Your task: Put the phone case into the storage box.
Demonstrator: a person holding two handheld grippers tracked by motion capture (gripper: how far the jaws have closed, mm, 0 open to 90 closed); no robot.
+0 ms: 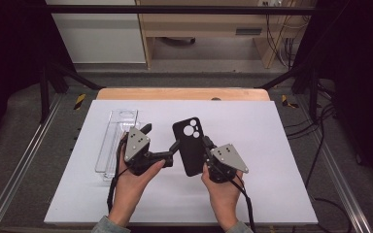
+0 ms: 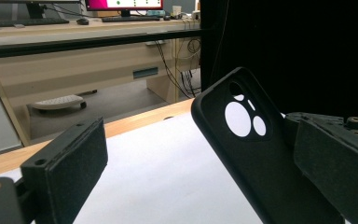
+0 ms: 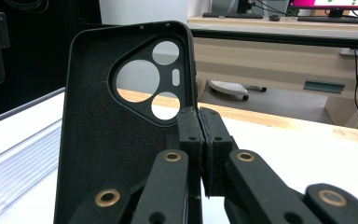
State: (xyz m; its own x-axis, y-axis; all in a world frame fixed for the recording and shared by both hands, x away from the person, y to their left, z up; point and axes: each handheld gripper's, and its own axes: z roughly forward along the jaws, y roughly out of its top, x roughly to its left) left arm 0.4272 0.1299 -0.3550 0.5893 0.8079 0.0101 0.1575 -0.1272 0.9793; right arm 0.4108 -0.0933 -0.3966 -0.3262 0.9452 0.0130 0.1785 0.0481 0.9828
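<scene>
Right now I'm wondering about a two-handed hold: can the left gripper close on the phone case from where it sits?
Probably yes. The left gripper is open, and the phone case, clamped at its edge by the right gripper, stands beside one left pad; nothing sits between them.

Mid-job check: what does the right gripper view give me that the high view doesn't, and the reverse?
Right gripper view: the phone case seen from its lined inside, with the right gripper shut, fingers pinching the case's side edge.

High view: the left gripper with fingers spread open just left of the case, and the person's left hand and right hand.

Both: the black case with its round camera cutouts, the clear tray and the white mat.
</scene>
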